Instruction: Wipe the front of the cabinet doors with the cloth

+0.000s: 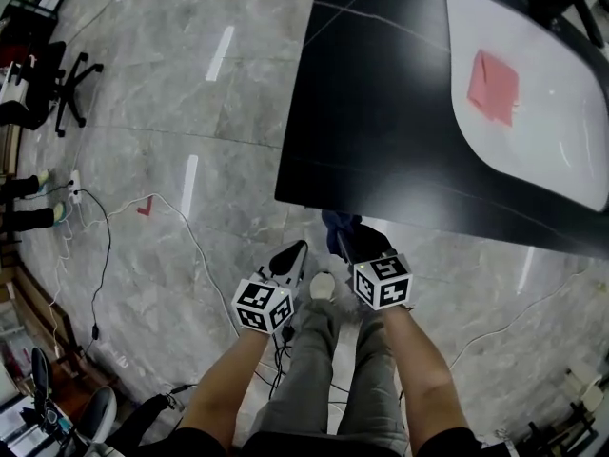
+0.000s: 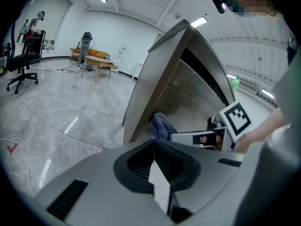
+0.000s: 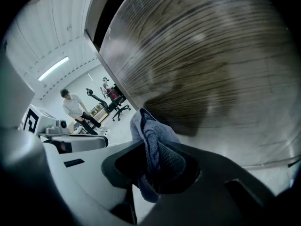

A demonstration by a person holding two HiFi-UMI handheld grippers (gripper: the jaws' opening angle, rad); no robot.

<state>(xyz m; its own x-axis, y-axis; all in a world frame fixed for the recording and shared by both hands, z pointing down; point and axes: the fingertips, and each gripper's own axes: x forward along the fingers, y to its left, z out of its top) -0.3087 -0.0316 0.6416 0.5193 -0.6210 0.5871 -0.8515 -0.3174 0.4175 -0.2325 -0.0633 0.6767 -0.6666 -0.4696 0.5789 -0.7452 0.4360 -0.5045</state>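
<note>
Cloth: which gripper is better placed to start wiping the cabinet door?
Right. The right tongs are shut on the cloth, close up to the wood-grain cabinet door; the left tongs are shut, empty.

The left gripper's (image 2: 154,141) jaws were seen closed together with nothing between them. At one o'clock, the cloth (image 2: 161,125) was seen at the right gripper's (image 2: 175,136) tip, beside the cabinet (image 2: 155,79).

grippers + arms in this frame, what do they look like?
Left gripper and right gripper: light grey moulded plastic shells with black jaw tips, each carrying a white cube with black square markers. Forearms are bare; dark short sleeves show at the bottom edge. No cables visible on either gripper.
</note>
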